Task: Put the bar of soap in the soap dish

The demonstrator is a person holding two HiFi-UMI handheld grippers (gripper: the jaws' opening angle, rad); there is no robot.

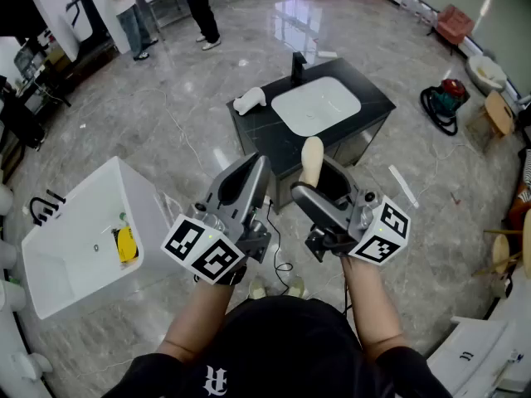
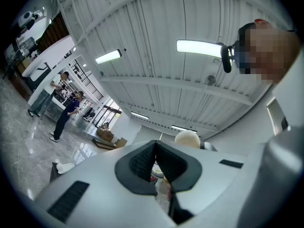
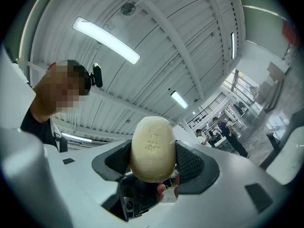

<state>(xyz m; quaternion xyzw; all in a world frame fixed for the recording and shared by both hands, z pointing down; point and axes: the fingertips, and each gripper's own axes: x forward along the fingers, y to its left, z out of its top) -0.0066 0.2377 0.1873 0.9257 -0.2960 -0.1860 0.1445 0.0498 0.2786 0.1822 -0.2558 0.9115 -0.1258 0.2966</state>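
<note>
Plainly, the right gripper (image 3: 153, 161) is clamped on the bar of soap (image 3: 152, 148), 1 ribbed pad against each broad side. The bar stands on end and most of it rises above the jaws. In the head view it sits in front of the person's chest, short of the black vanity (image 1: 249, 135) and well apart from it. The left gripper (image 2: 156, 160) has its jaws drawn together with nothing between them.

The soap looks like a stiff, smooth, rounded oval, cream in colour, with a stamped mark on its face. I judge it light and not fragile, but slippery. Curved sides could let it squirt out under a hard squeeze, more so if wet. The safest hold is across the flat faces near the middle, as here, not on the rounded ends.

Counted: 1 bar of soap, 2 grippers, 1 white basin (image 1: 317, 106), 1 dark faucet (image 1: 296, 66), 1 white bathtub (image 1: 75, 239) and 2 people at the far end. 1 white object (image 1: 249, 100) lies on the vanity beside the basin. I cannot tell whether it is the soap dish.
</note>
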